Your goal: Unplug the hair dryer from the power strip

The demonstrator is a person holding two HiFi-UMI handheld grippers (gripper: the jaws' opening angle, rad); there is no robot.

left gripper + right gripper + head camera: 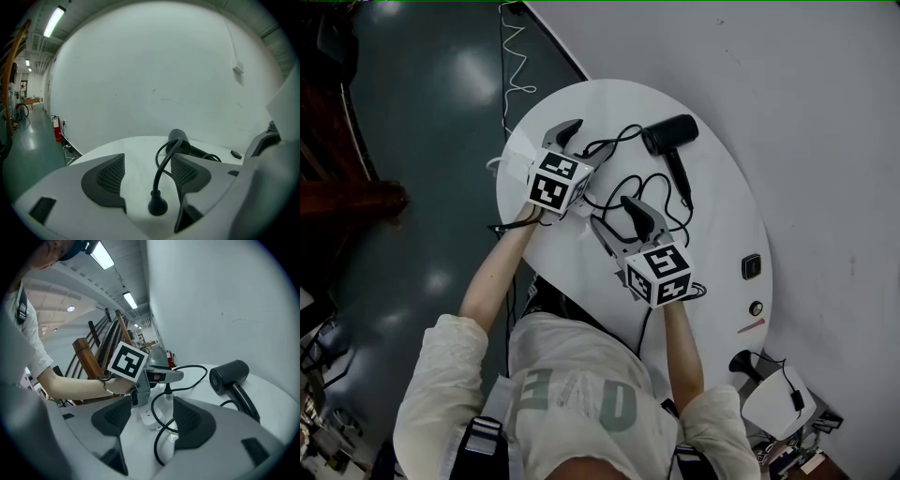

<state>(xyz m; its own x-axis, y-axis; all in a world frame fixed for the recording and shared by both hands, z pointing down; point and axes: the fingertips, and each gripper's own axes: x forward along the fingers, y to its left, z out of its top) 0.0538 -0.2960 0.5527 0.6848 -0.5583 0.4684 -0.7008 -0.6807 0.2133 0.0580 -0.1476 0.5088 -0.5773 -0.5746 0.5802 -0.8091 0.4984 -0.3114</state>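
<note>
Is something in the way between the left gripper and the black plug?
Nothing visible is. The plug stands upright right between the open jaws of the left gripper. Only its own cord rises from it.

Looks like a large lab or workshop hall: strip lights (pixel 54 21) on a bare ceiling, a glossy green painted floor (pixel 422 112), a red fire extinguisher (pixel 56 129) by the wall, wooden railing (pixel 89 359), and a round white table (pixel 722 216) against a plain white partition (pixel 154 70)
</note>
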